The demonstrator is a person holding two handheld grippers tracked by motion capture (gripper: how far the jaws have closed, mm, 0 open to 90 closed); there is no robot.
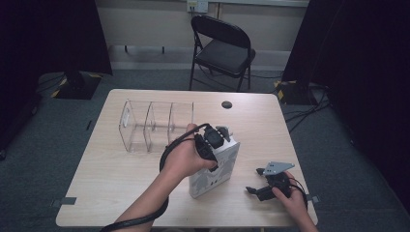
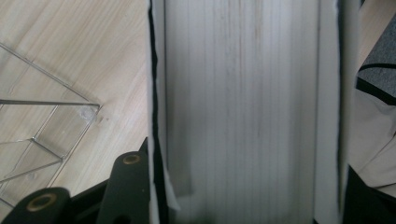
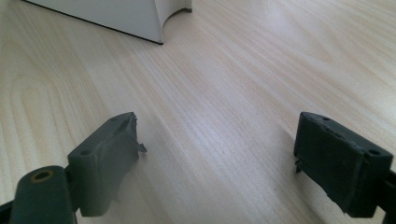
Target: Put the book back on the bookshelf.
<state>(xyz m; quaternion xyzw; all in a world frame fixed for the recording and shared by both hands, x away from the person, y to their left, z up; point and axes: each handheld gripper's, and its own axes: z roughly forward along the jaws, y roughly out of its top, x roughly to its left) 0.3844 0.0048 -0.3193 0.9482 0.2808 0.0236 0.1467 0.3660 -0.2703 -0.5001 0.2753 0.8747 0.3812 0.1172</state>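
A thick white book with a grey patterned cover stands upright on the wooden table, just right of the middle. My left gripper sits on the book's top edge, shut on it, with a hand wrapped around the gripper. In the left gripper view the book's page edge fills the space between the black jaws, and one finger presses against the cover. My right gripper rests low near the table's front right, jaws apart. In the right gripper view that gripper stands open over bare wood, with a corner of the book beyond.
A clear plastic rack with several compartments stands just left of and behind the book, and its base lies beside the book. A small black disc lies near the far edge. A black folding chair stands behind the table.
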